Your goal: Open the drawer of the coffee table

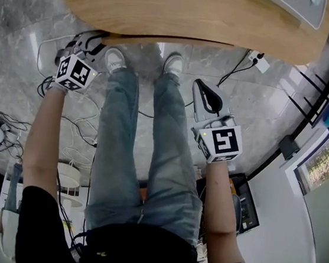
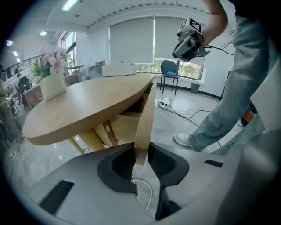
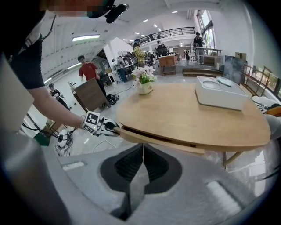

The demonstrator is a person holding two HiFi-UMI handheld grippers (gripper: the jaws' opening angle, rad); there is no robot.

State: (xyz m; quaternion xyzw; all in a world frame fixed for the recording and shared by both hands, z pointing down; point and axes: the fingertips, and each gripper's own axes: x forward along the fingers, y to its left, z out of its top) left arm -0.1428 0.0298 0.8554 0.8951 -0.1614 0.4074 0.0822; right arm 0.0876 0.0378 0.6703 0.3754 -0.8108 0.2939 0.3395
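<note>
Standing a little way out from under the oval wooden worktop [image 3: 189, 114], the drawer [image 2: 145, 114] shows its thin, curved wooden front. A dark gap runs between that front and the top above it. In the left gripper view part of the drawer's wooden box shows behind the front, under the top.

The left tool [image 2: 140, 159] is clamped on the near end of the drawer front, and the edge of the panel stands upright between its two dark ribbed pads. From the right gripper view the same tool sits at the left end of the front, with the person's bare forearm behind it.

The right tool [image 3: 142, 158] has its jaws pressed together with nothing between them. It hangs in the air beside the person's right leg and clear of the worktop, pointing down and forward.

On the worktop stand a white box [image 3: 221, 93] and a pot of pink and white flowers [image 3: 145, 85], well apart from each other.

The person stands close to the worktop's edge in blue jeans [image 1: 132, 154] and white shoes [image 1: 115, 59], on a grey marble floor [image 1: 22, 33]. Loose cables [image 1: 76, 123] lie on the floor to the person's left, and a white power strip [image 1: 259, 63] lies near the edge of the worktop on the right. A blue chair [image 2: 169, 69] stands by the window, and several people stand far back in the hall.
</note>
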